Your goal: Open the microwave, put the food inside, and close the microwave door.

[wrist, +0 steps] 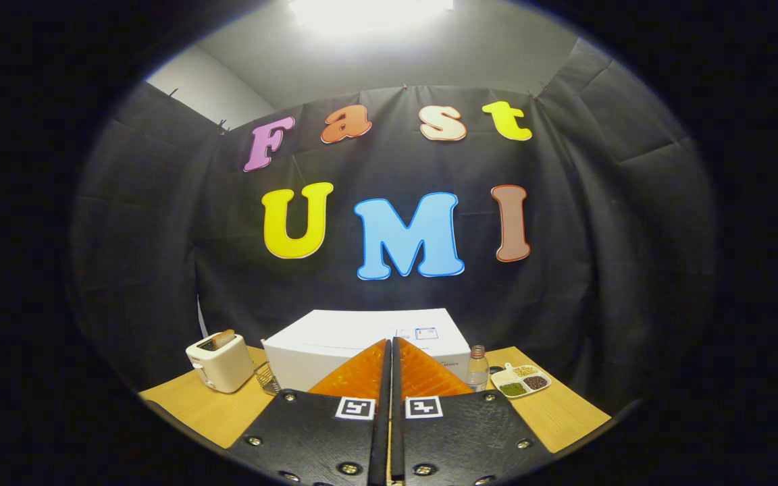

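Gripper view: I've got the gripper point(390, 347) held high above the table point(193, 401), fingers point(362, 374) pressed together, clenched on nothing, only a thin seam between them. The microwave point(335, 341) sits straight ahead, beyond the fingertips, which overlap its front face; I see its white top and front corner, can't tell the door state from here. The toaster point(220, 363) stands left of the microwave, near it, with a slice poking out of the slot. A wire rack point(267, 378) sits between toaster and microwave. Right of the microwave: a clear bottle point(477, 368) just beside it, then the food tray point(523, 380) with three compartments of small grains or beans, well right of the fingers.
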`<state>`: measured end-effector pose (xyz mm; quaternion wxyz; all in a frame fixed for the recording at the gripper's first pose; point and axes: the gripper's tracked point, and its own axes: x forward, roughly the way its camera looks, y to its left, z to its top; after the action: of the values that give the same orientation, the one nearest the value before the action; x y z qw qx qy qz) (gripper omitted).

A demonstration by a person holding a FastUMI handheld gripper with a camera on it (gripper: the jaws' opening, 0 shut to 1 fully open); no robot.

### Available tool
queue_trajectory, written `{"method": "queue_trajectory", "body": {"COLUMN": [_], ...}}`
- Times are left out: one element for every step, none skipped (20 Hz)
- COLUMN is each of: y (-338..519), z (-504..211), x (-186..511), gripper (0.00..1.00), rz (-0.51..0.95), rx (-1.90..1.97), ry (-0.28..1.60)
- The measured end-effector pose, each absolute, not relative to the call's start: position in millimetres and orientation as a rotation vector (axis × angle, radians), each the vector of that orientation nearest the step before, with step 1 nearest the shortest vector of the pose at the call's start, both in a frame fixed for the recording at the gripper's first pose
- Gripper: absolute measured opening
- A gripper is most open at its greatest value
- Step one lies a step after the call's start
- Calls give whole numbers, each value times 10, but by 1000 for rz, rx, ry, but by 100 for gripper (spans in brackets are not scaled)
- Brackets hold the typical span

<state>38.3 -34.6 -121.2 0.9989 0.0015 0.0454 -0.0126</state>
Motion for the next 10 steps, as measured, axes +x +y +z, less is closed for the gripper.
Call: {"method": "queue_trajectory", "body": {"y": [-365,-400,-431,-412,-423,-492,-528,-534,-531,-477], "z": [-1206,-1210,-1197,-1191,-1176,-1177,-1152,-1153,-1153,-1161], "x": [395,409,413,418,414,402,392,383,397,394], "gripper": [2,2,2,3,4,7,33,59,86,92], "rz": [-35,-52,-65,-67,-81,-115,-145,-158,-157,-139], "rx": [8,12,20,26,34,50,58,60,54,48], "ry": [90,88,85,82,75,67,61,57,56,68]}}
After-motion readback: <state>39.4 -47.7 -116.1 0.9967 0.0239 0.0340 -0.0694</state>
